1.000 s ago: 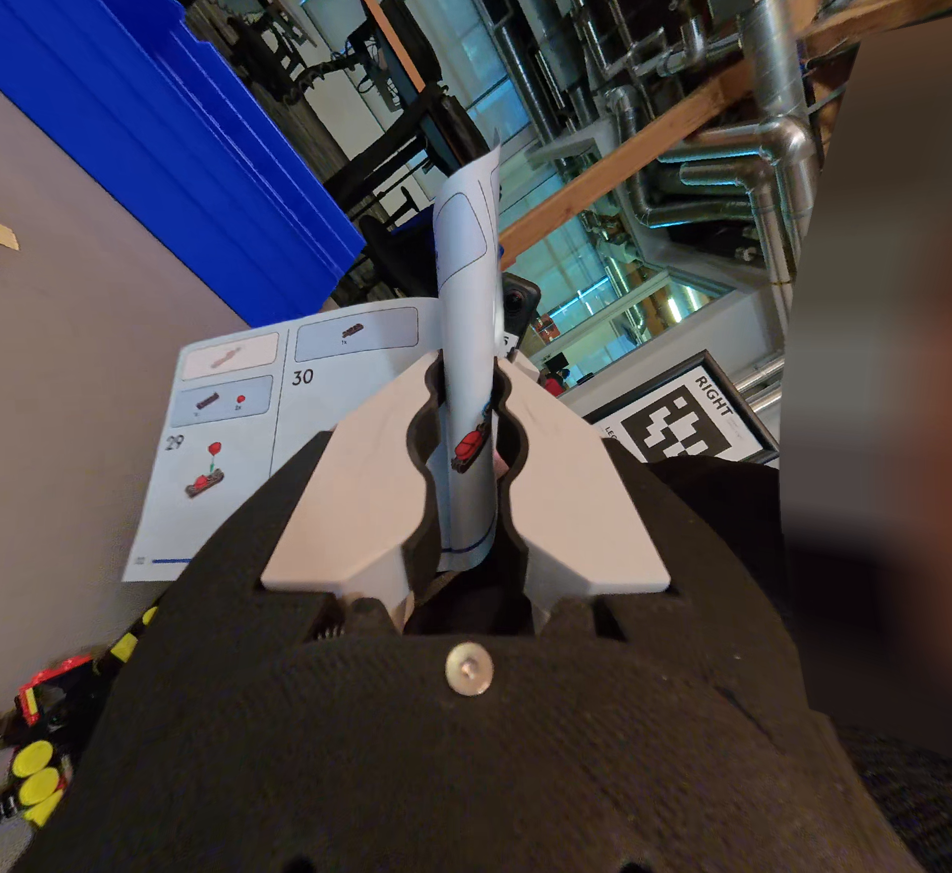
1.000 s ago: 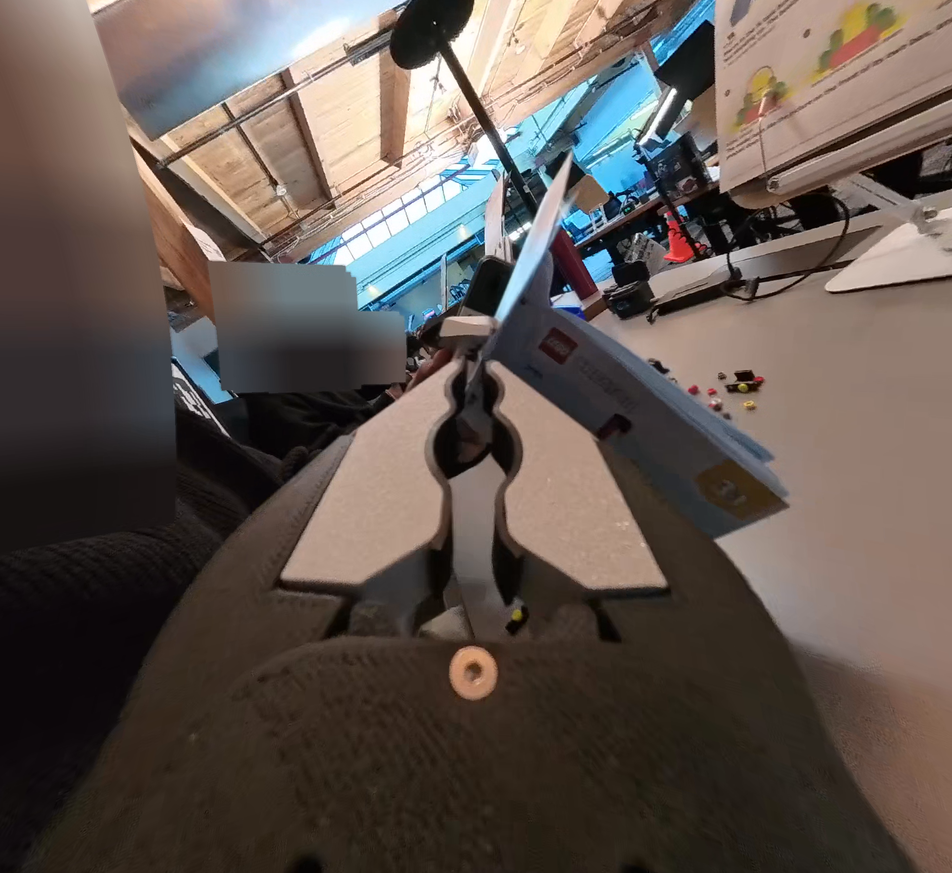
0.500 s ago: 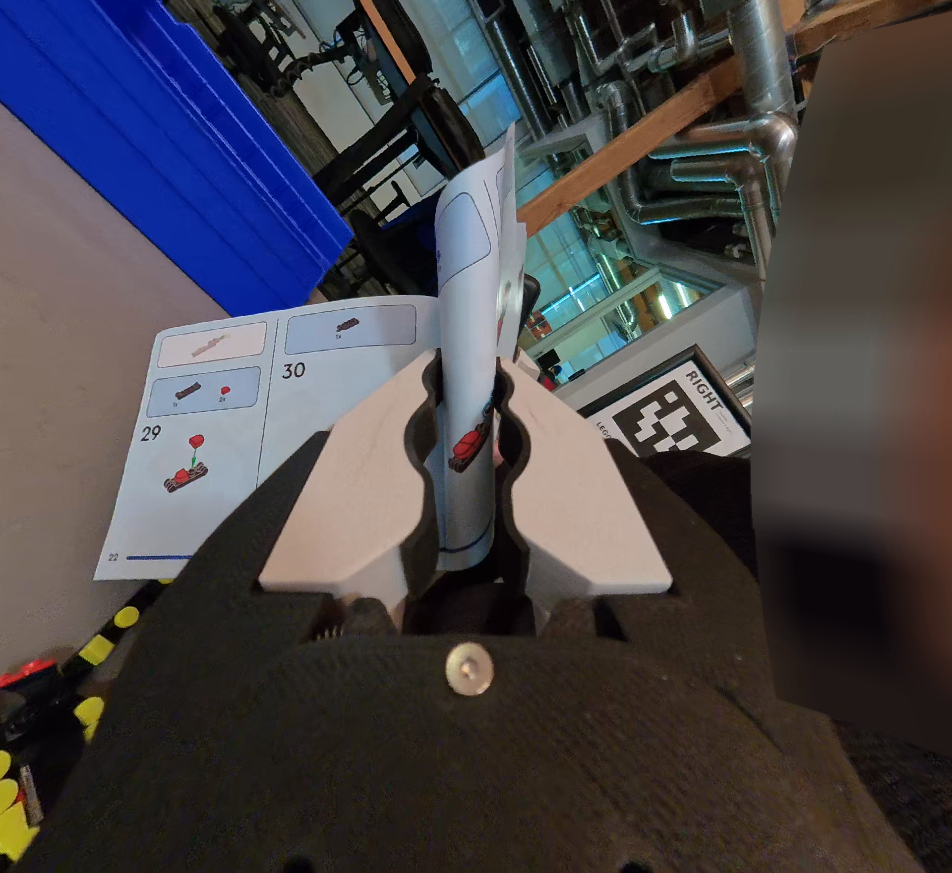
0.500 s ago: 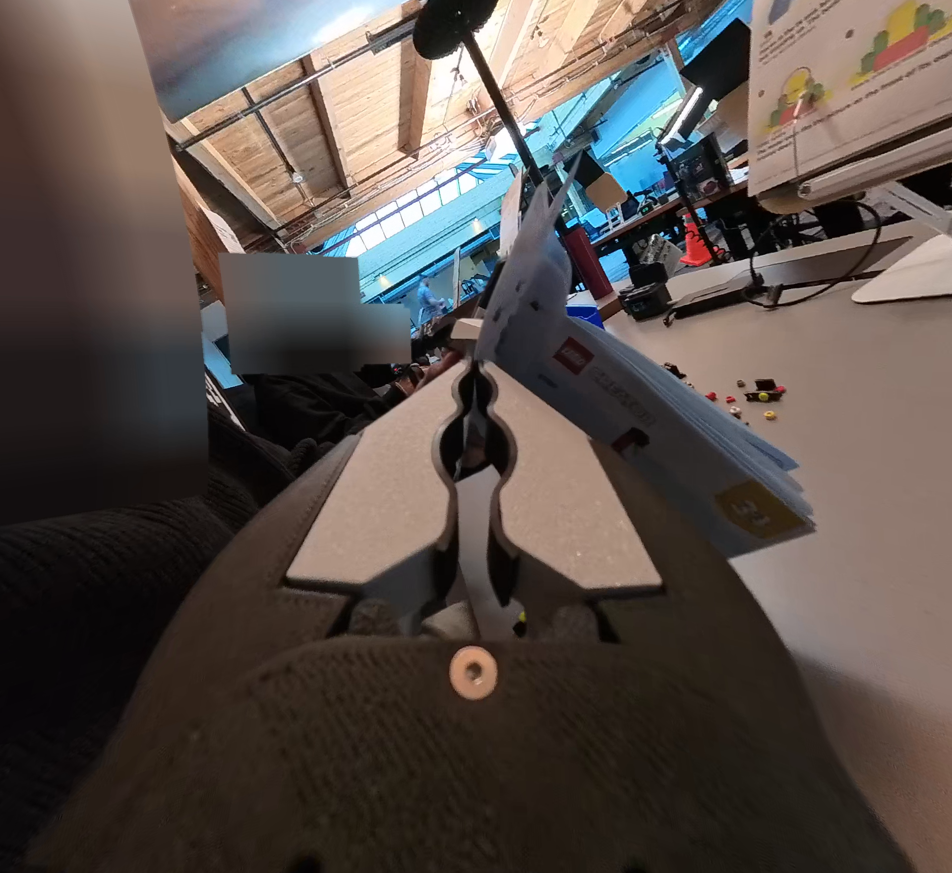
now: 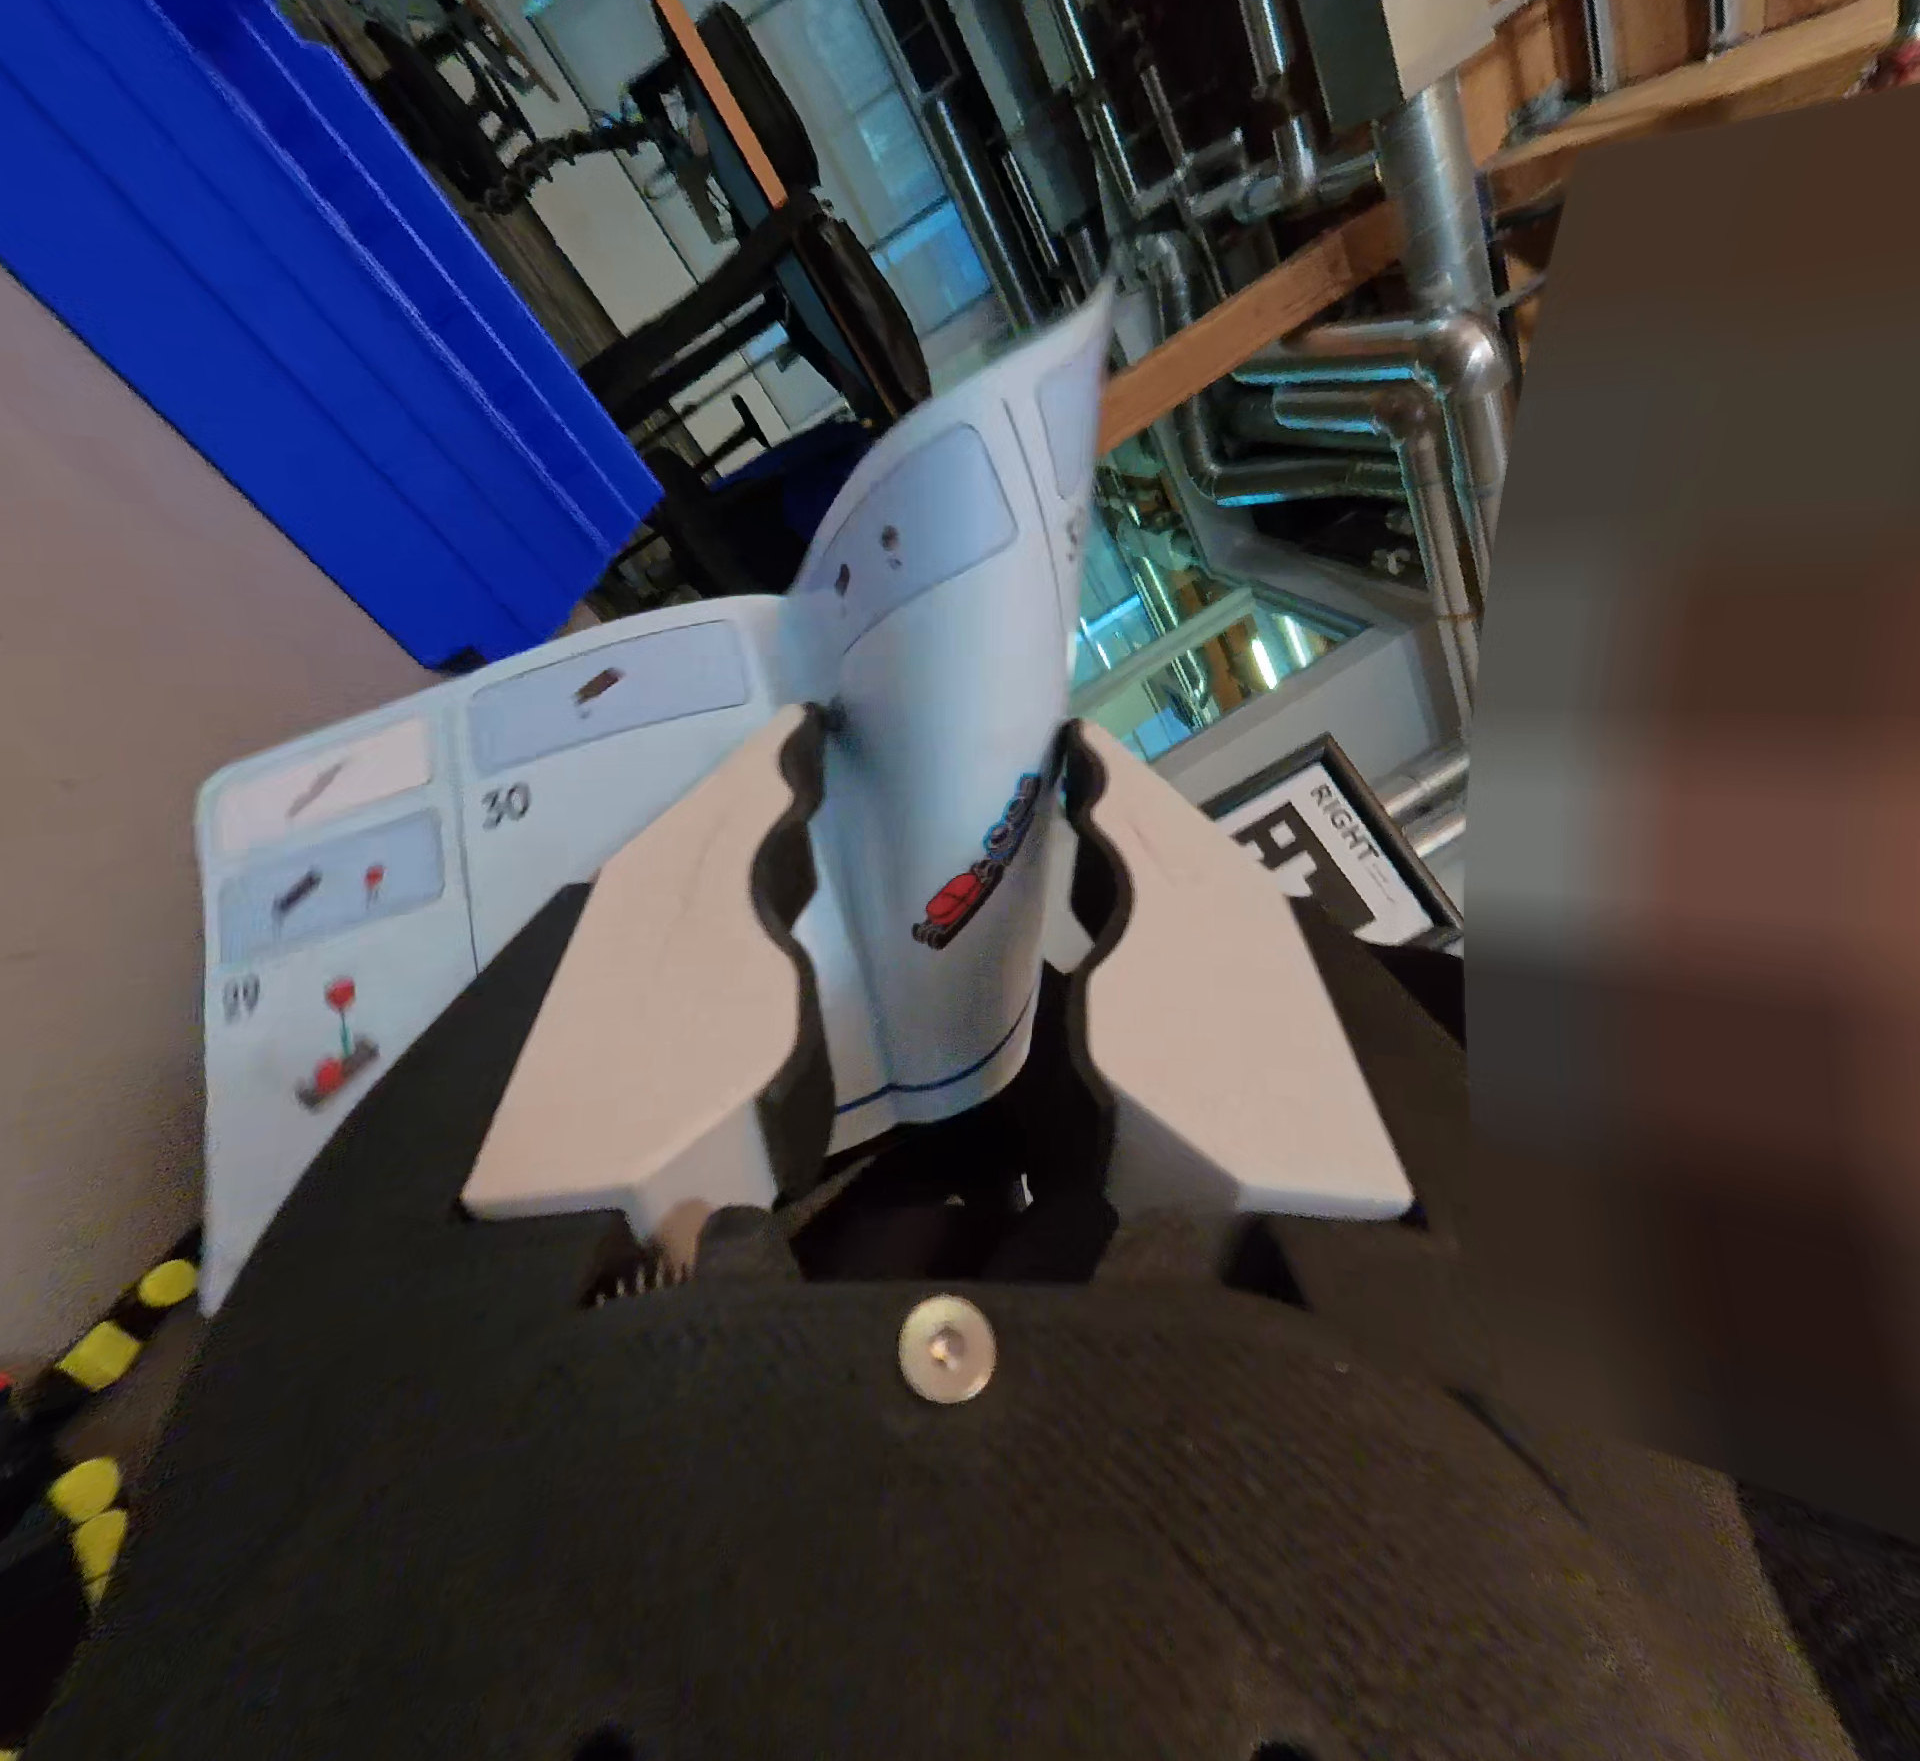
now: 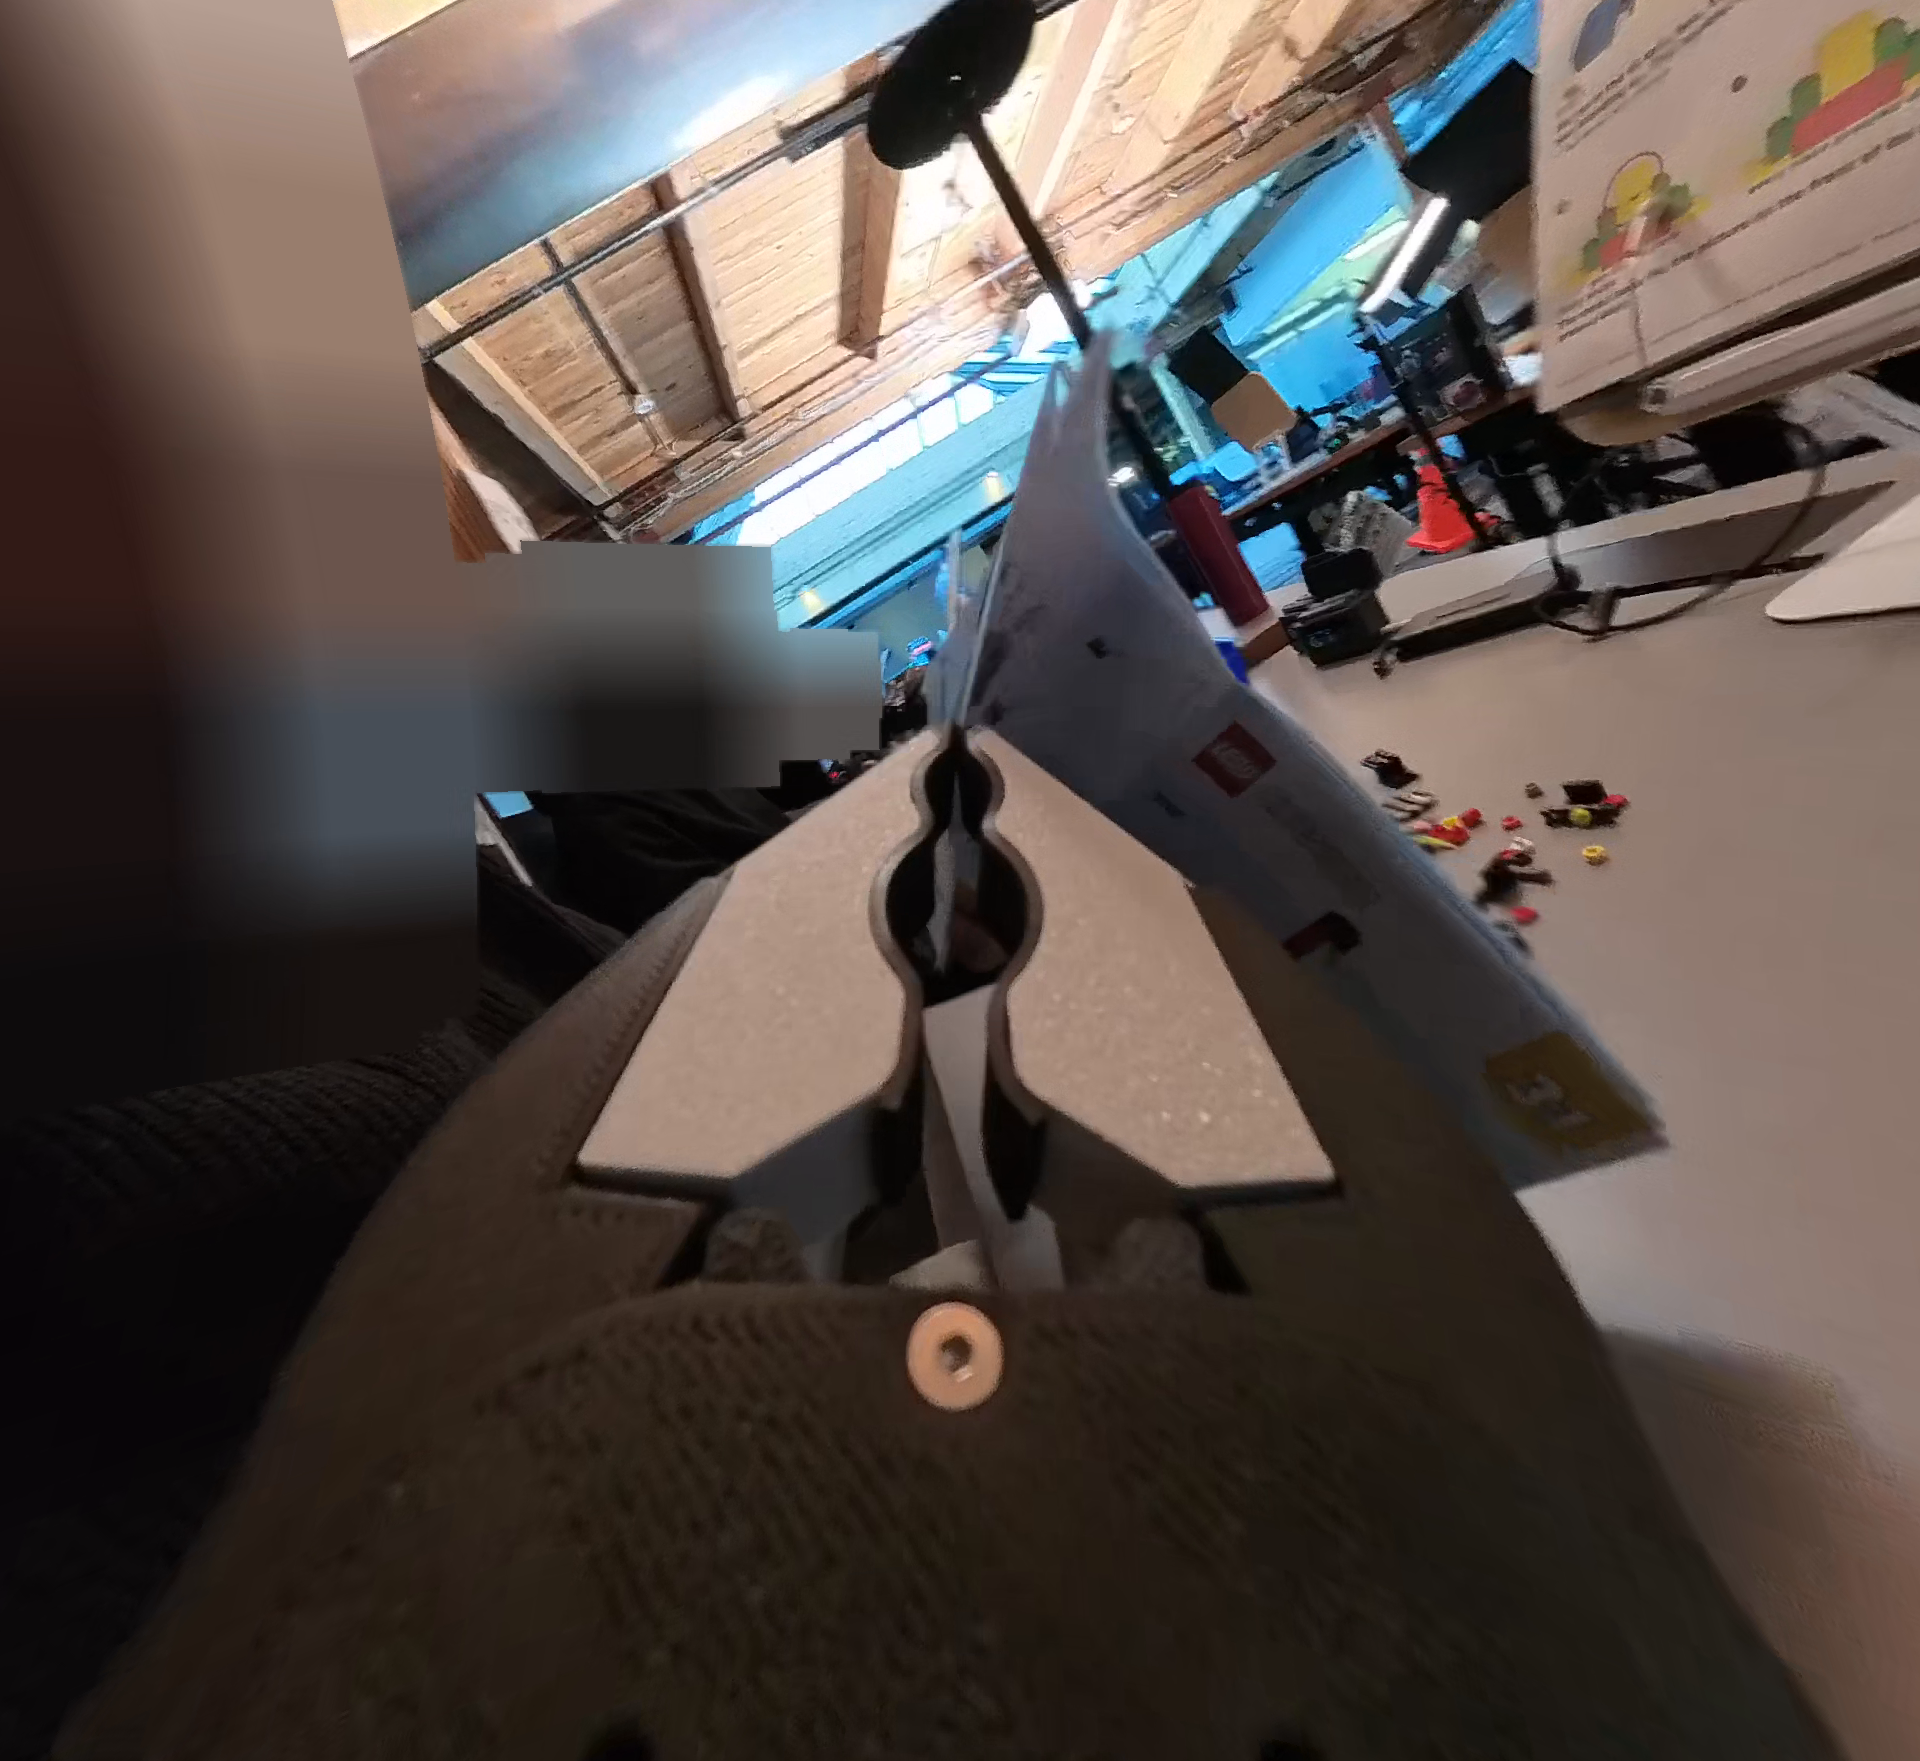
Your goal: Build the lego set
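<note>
Pale blue-white booklet (image 5: 935, 838); blue bins (image 5: 260, 257); red-yellow-black bricks (image 6: 1496, 828); grey table (image 6: 1714, 880).

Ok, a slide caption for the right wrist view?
Right tool clamps the instruction booklet above the table, loose bricks beyond.

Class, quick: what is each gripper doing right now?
Left gripper: open, a booklet page loose between its fingers.
Right gripper: shut on the booklet.

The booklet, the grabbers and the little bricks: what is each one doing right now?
instruction booklet: open, lifted off the table, one page standing up.
standing page: curled, between the left gripper's fingers.
left gripper: open, fingers apart around the page.
right gripper: shut on the booklet's pages.
loose bricks: scattered on the table, untouched.
blue bins: stacked on the table.
</note>
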`<action>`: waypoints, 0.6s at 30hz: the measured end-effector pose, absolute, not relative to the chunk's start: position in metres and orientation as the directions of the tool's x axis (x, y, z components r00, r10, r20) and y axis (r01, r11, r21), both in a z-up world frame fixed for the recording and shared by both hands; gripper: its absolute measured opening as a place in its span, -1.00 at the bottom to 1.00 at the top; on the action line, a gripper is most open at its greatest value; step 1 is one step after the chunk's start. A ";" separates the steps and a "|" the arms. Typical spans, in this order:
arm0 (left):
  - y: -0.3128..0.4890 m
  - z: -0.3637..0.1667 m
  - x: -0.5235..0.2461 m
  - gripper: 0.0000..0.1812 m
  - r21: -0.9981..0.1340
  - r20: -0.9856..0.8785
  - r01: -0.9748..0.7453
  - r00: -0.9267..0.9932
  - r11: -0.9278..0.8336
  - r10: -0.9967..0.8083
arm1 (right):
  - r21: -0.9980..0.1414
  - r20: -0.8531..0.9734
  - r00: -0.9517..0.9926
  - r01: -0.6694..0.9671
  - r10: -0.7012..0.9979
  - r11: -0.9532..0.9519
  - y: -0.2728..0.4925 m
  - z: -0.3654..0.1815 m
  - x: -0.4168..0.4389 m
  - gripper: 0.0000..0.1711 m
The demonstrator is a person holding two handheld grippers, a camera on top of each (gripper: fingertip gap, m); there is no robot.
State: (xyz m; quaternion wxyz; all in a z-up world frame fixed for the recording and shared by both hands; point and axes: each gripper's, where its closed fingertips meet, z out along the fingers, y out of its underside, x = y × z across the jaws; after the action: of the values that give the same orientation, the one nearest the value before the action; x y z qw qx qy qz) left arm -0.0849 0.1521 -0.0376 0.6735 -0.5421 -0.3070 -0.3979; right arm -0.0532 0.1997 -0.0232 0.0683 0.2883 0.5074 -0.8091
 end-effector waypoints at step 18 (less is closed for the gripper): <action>0.166 -0.031 -0.076 -0.23 -0.810 0.586 0.574 0.794 0.118 0.160 | -0.992 -0.115 -0.771 0.123 0.627 -0.031 0.189 -0.005 -0.073 -1.00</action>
State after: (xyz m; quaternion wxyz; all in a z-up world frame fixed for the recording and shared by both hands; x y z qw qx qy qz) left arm -0.0762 0.1660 -0.0312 0.6918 -0.6470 -0.2835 -0.1497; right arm -0.0729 0.1891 -0.0054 -0.1905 0.2797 0.6695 -0.6612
